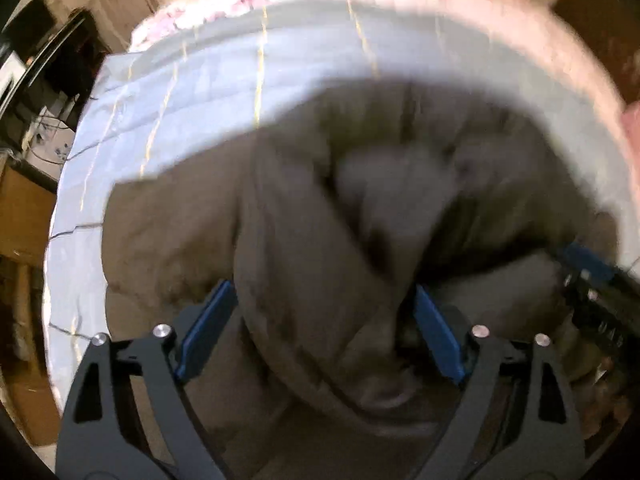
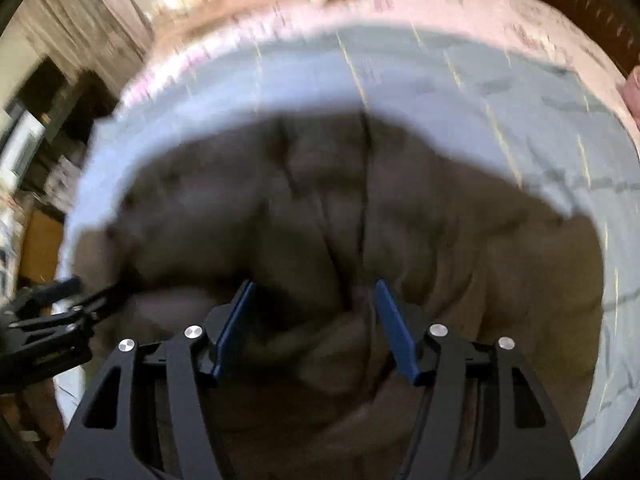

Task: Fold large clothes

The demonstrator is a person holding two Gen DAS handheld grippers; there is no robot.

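The large grey-brown fabric garment (image 1: 304, 216) lies bunched on the bed, on top of a pale blue sheet with thin yellow and dark lines (image 1: 192, 92). A pink patterned bedcover (image 2: 460, 12) shows beyond the sheet at the far side. Both views are motion-blurred, so seam and edge detail on the garment cannot be read reliably.

Left gripper (image 1: 324, 320): the blue-padded fingers (image 1: 208, 328) stand apart, with a thick ridge of garment fabric running between them and out toward the camera. Whether the pads press on that ridge cannot be told; the gap is wide and the cloth fills it.

Right gripper (image 2: 316, 316): the fingers (image 2: 394, 332) are likewise spread, with rumpled folds of the same garment lying between and just below them. No firm pinch is visible here either.

Key relation: the garment lies directly ahead of and beneath both sets of fingers, its bulk extending away from them toward the far side of the bed. Its dark centre seam or opening, seen in the right wrist view, runs roughly along the pointing direction of the fingers. Each gripper shows at the edge of the other's view, the left one low on the left of the right wrist view. The two therefore work side by side at the near edge of the garment, neither clearly nearer to it.

Judgement: the fold is at an early stage, since the cloth is heaped rather than flat. The coming move likely depends on both grippers securing the near edge and carrying it along that axis.
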